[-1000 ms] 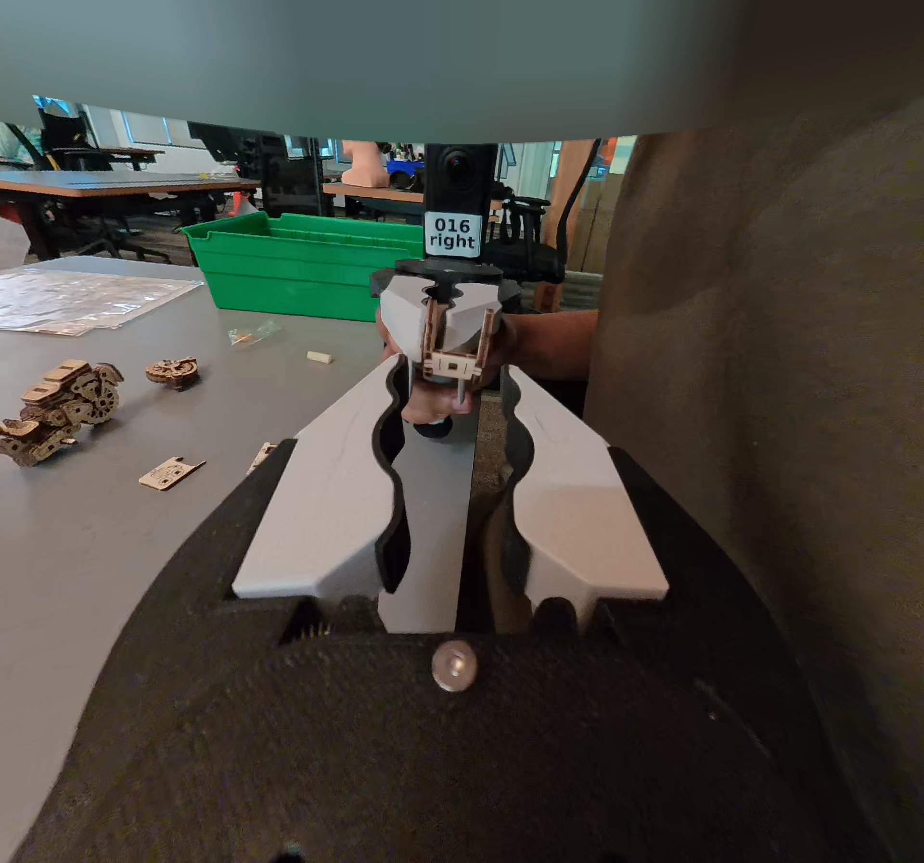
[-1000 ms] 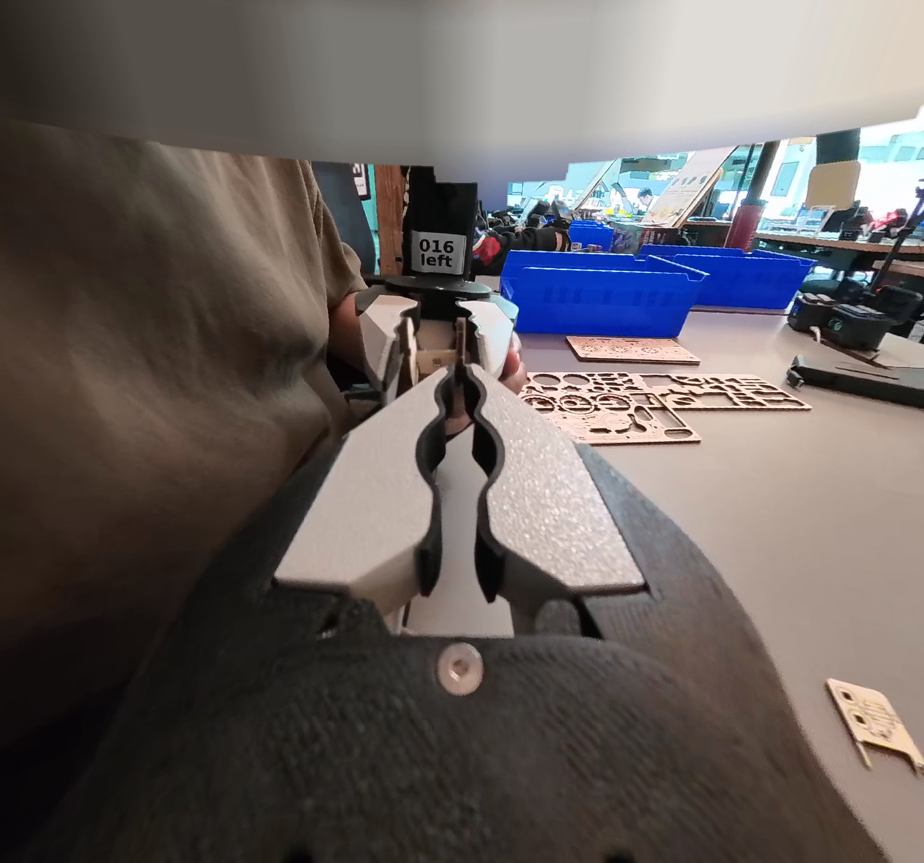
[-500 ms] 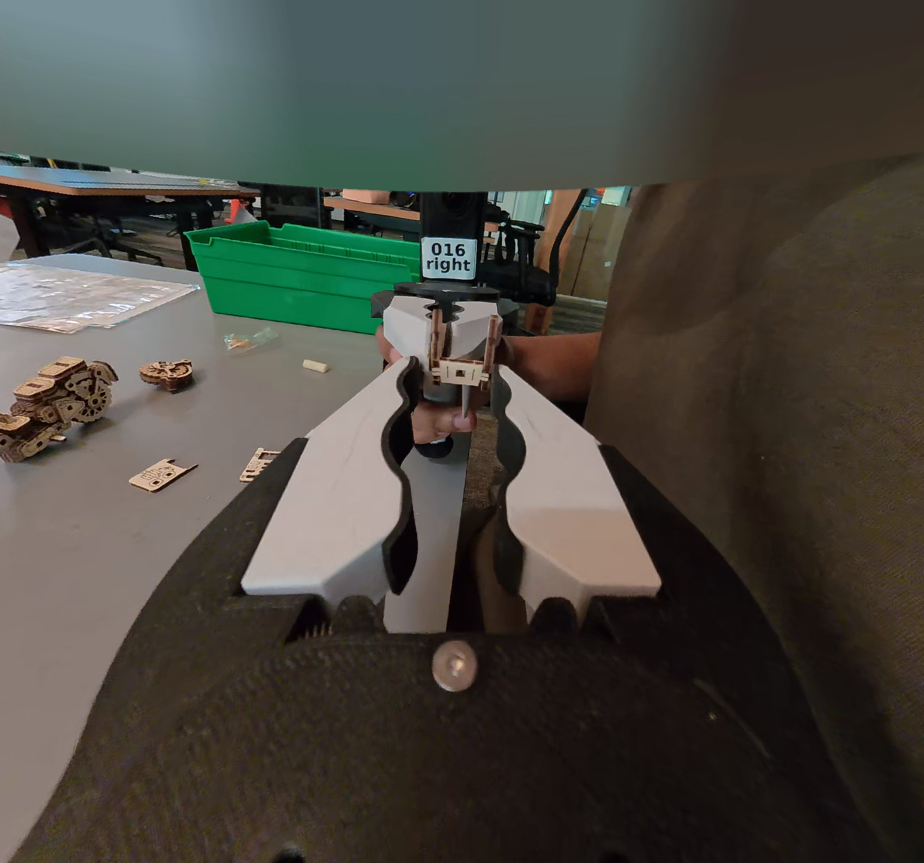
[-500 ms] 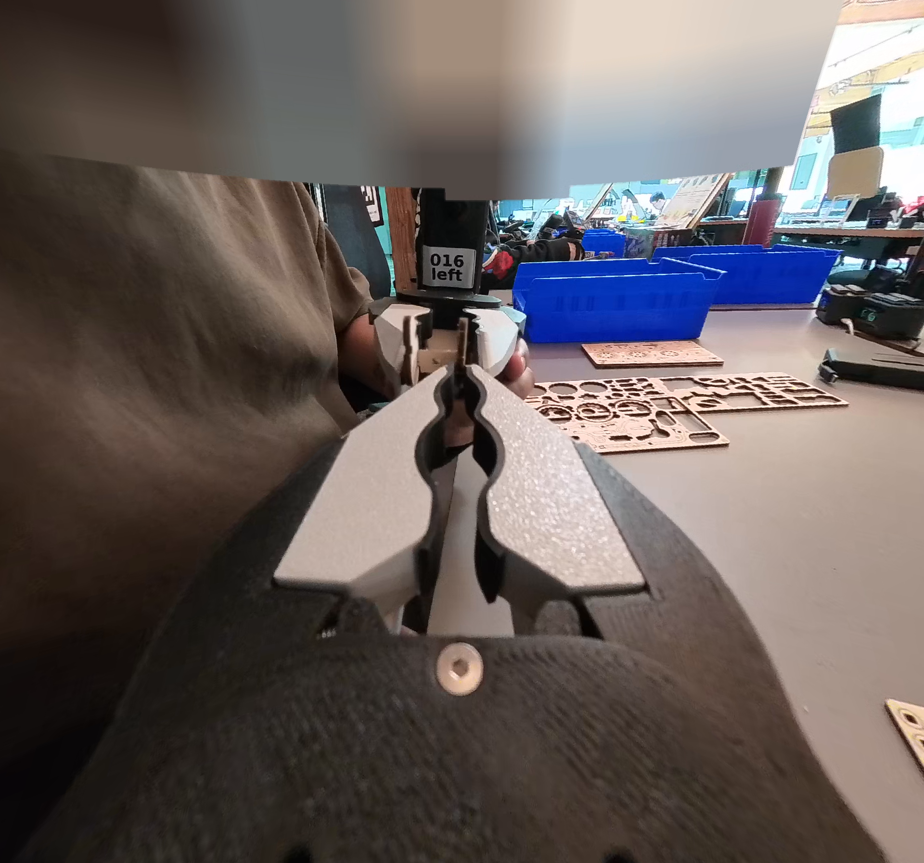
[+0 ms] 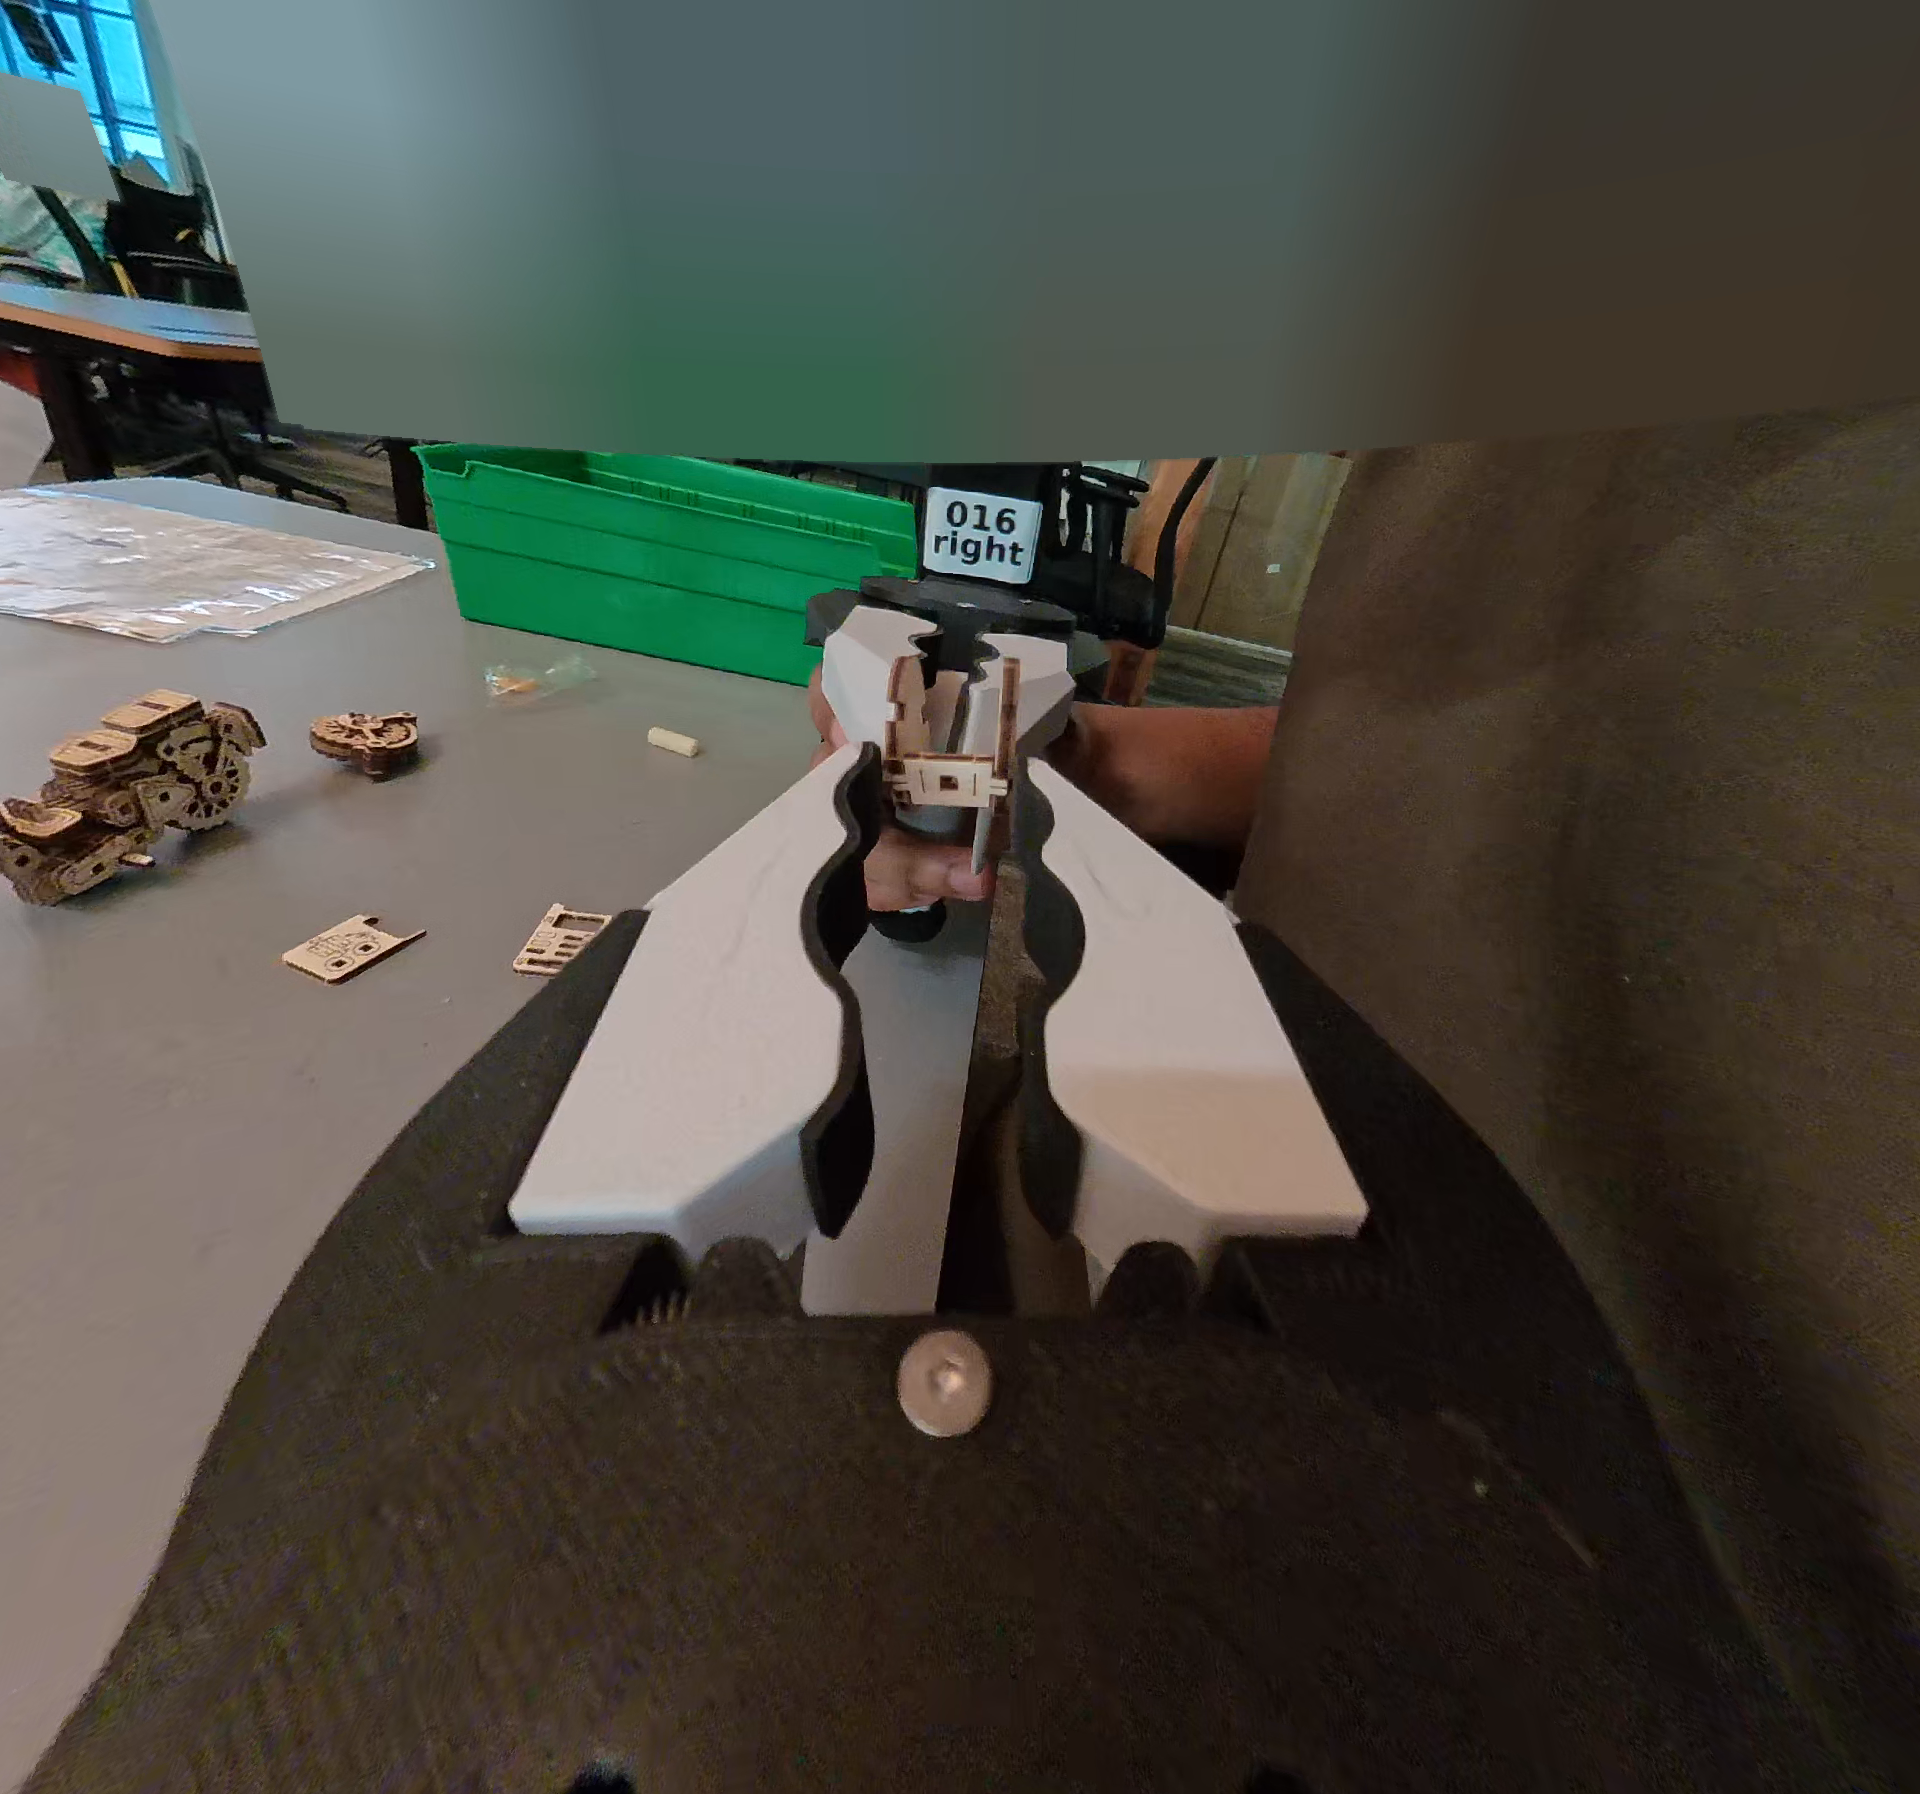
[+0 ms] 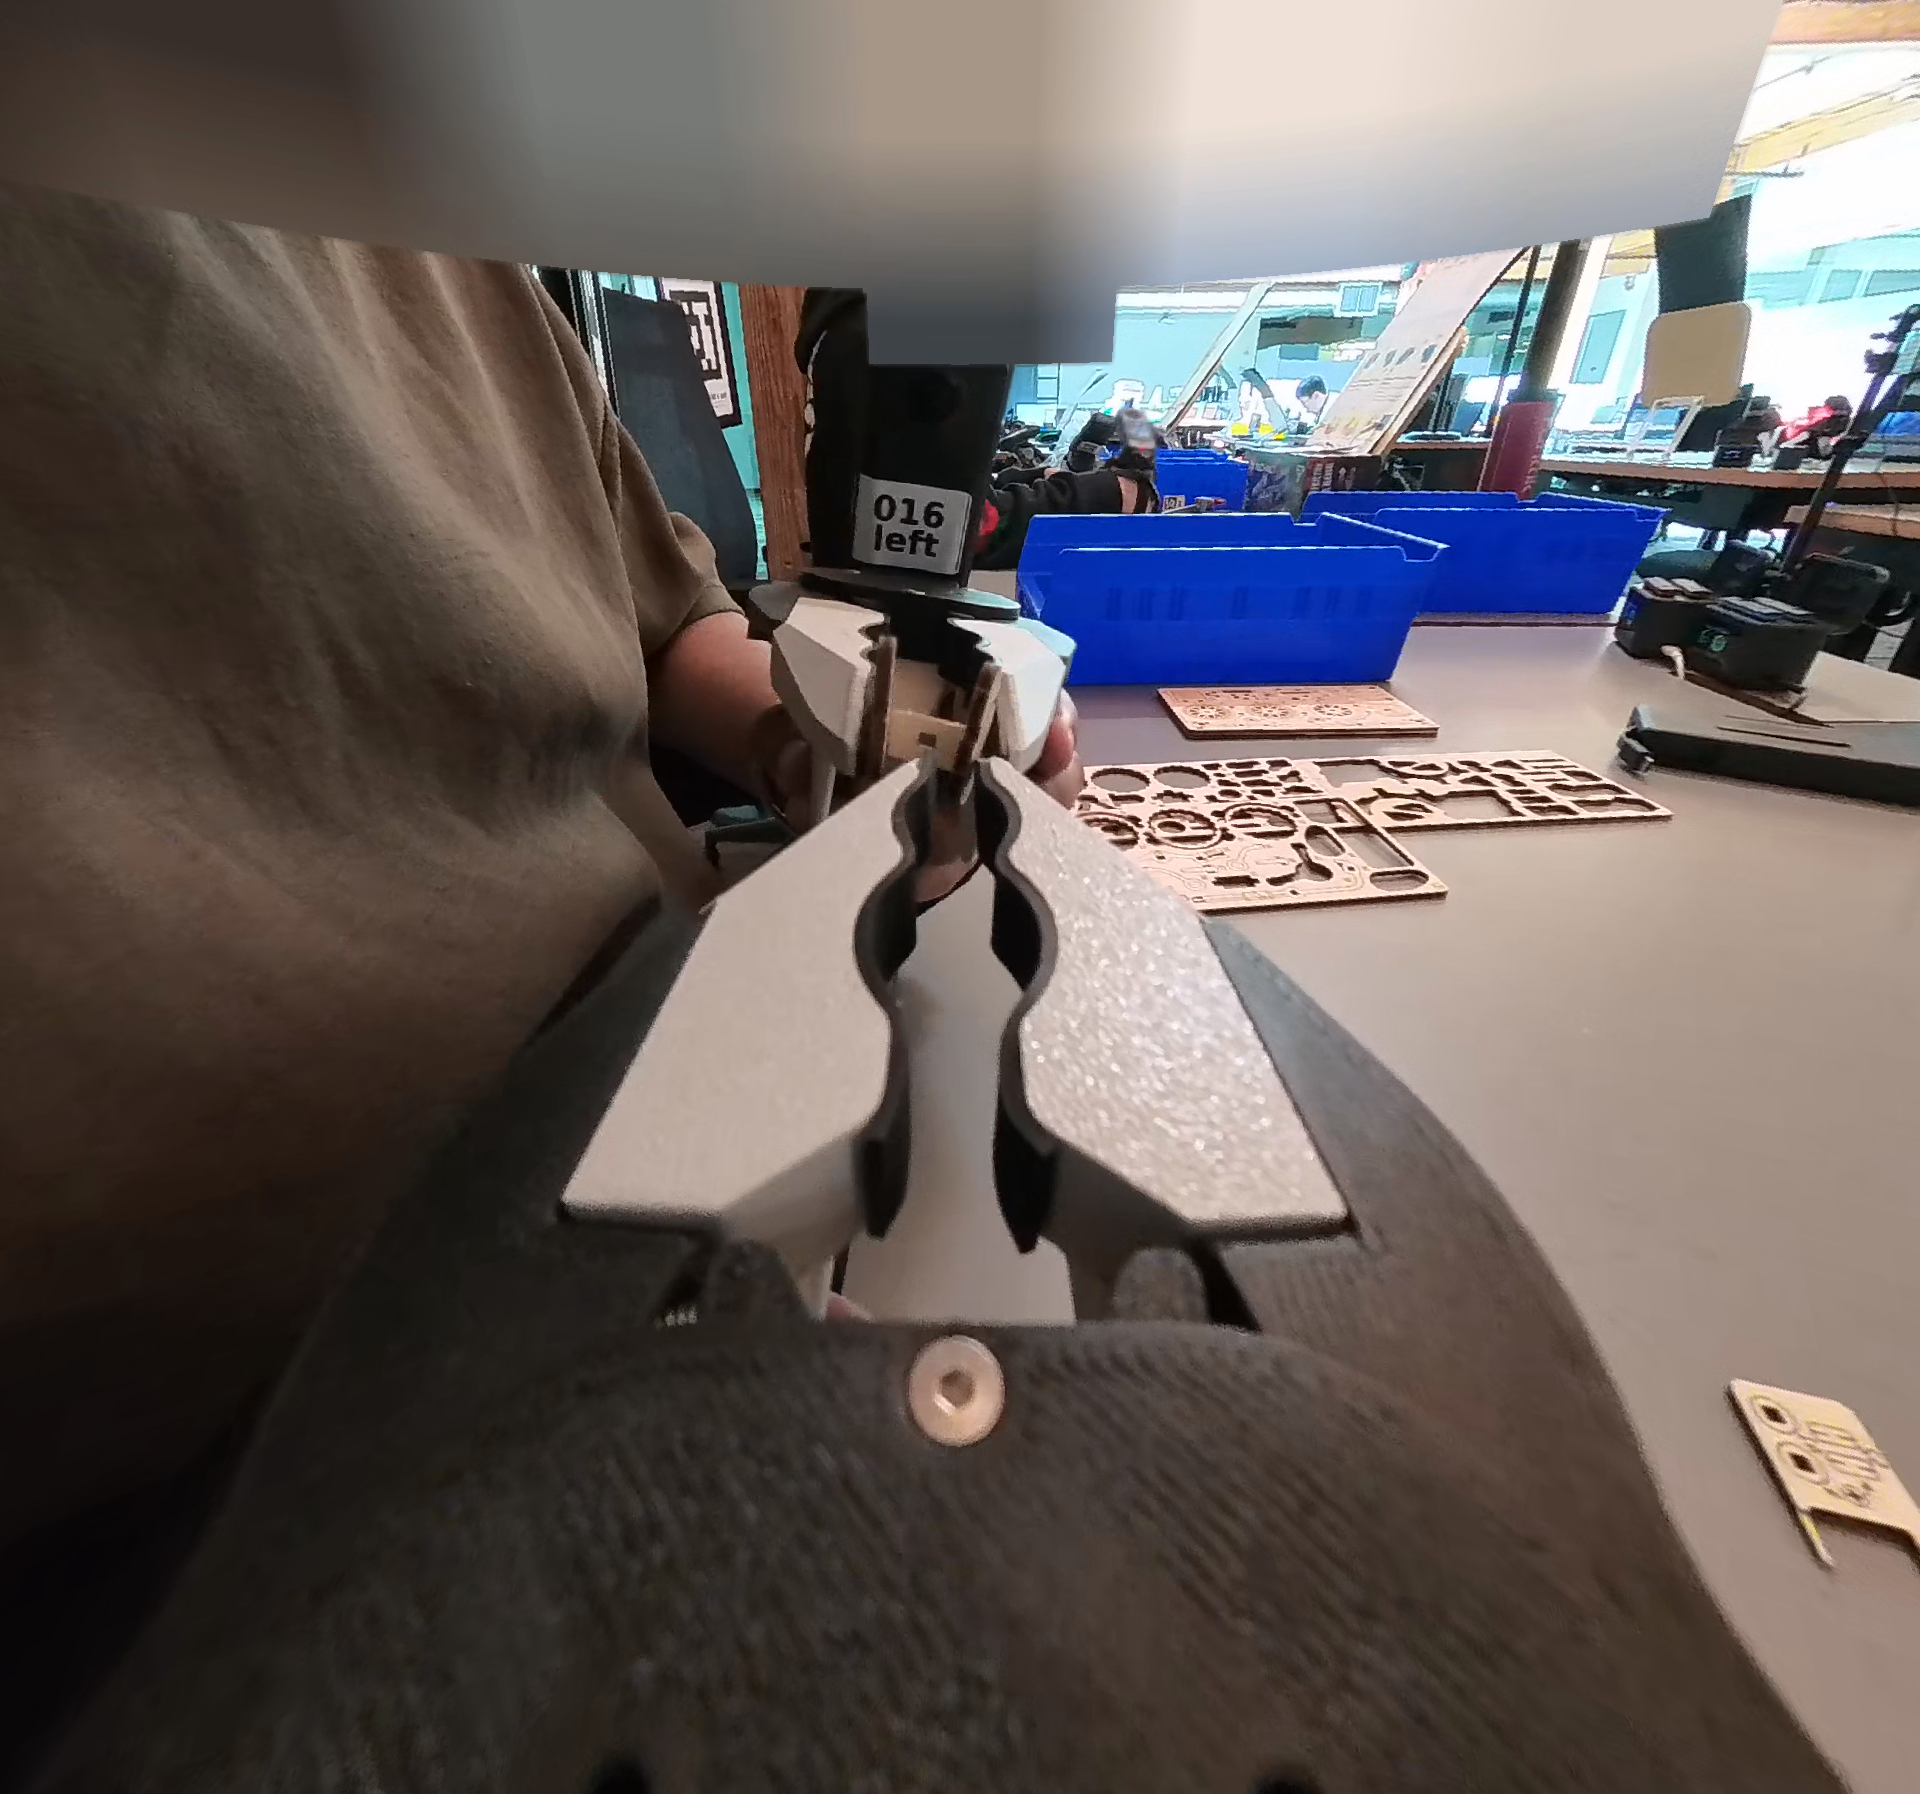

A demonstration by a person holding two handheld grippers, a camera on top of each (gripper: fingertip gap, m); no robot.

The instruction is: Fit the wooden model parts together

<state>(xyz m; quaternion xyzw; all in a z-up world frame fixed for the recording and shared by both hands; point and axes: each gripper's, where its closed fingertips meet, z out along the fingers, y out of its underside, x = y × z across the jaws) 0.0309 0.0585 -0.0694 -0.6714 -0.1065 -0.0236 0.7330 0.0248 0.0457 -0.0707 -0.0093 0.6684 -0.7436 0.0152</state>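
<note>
Left gripper, grey fingers, jaws clamped on small pale wooden U-shaped model frame, held above grey surface. Right gripper, jaws nearly together, tips meeting the frame; grasp cannot be told. Beyond: flat wooden part, assembled wooden motorcycle model, green plastic bin.

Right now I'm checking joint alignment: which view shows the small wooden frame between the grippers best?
Left wrist view: the wooden frame faces it, crossbar and both side plates clear. Right wrist view: partly hidden behind the right gripper.
</note>
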